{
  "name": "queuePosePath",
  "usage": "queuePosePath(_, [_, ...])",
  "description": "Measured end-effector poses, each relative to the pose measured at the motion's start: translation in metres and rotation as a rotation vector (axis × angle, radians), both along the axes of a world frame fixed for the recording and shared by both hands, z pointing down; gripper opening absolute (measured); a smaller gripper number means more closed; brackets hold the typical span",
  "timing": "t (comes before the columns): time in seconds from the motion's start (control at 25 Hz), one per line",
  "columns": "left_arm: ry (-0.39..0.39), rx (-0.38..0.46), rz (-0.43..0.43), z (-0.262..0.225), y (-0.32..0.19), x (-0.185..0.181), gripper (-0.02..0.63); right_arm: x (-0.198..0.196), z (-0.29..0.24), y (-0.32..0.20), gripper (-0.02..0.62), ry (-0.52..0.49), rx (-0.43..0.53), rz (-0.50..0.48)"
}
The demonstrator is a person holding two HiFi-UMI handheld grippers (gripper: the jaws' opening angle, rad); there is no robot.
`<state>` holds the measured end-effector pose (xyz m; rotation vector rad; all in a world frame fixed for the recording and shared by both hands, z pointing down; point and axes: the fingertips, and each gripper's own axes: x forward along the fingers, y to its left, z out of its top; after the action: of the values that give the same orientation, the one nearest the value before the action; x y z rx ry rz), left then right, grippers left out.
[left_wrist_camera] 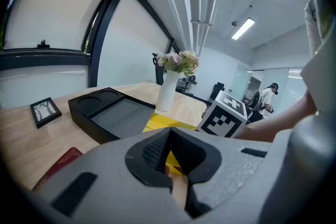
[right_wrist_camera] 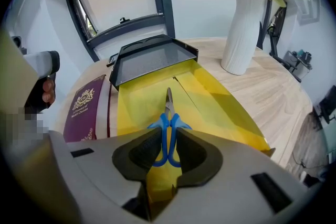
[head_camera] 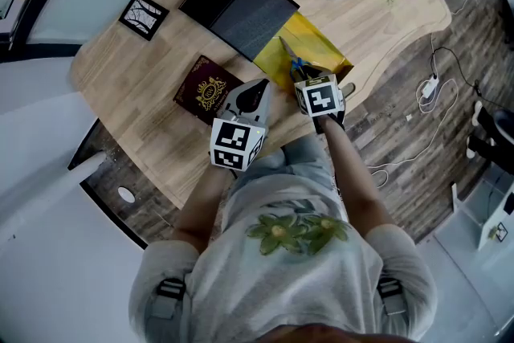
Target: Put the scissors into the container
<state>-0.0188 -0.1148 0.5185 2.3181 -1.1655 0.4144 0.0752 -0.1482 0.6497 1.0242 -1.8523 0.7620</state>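
The scissors (right_wrist_camera: pixel 168 99) sit in the right gripper (right_wrist_camera: pixel 169 134), which is clamped on the blue handle loops, with the blades pointing away over a yellow folder (right_wrist_camera: pixel 210 97). I cannot tell whether the tips have lifted off it. The container (right_wrist_camera: pixel 152 63), a shallow black tray, lies at the far end of the folder, slightly to the left. The grip is on rounded loops only, so the long blades could swing down or twist in the pads during the carry. The tips could then catch on the folder or strike the tray's near wall and not clear it. Squeezing the loops harder may also work the blades open and loosen the hold. A reach that drifts right heads toward the white vase (right_wrist_camera: pixel 242 29) on the desk (right_wrist_camera: pixel 273 92). A low release could land the scissors half on the rim. The left gripper (left_wrist_camera: pixel 171 131) hangs near and to the left, its jaws together on nothing, so it steadies neither folder nor tray if either slides.
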Motion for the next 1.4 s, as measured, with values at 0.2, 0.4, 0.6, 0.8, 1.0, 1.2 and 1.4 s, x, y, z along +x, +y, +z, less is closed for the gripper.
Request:
queuePosePath(0.2, [0.001,0.001,-0.002,-0.001,0.0,-0.001,0.008,-0.004,0.002,0.001,0.087,0.027,-0.022,-0.029])
queuePosePath(0.4, [-0.004,-0.004,-0.003,0.002,0.001,-0.002,0.008,-0.005,0.005,0.0,0.087,0.051,-0.033,-0.048])
queuePosePath(0.6, [-0.004,-0.005,-0.001,0.003,0.001,-0.001,0.008,-0.005,0.006,-0.001,0.087,0.074,-0.034,-0.064])
queuePosePath(0.8, [-0.004,-0.007,-0.003,0.003,0.0,-0.001,0.008,-0.003,0.009,-0.001,0.087,0.1,-0.052,-0.079])
queuePosePath(1.0, [-0.005,-0.01,-0.003,0.005,0.0,-0.002,0.008,-0.003,0.009,-0.004,0.087,0.116,-0.044,-0.097])
queuePosePath(1.2, [-0.004,-0.012,-0.003,0.005,-0.001,-0.002,0.008,-0.004,0.011,-0.004,0.087,0.126,-0.052,-0.107])
queuePosePath(1.4, [-0.004,-0.014,-0.004,0.006,-0.002,-0.004,0.008,-0.006,0.018,-0.003,0.087,0.114,-0.058,-0.105])
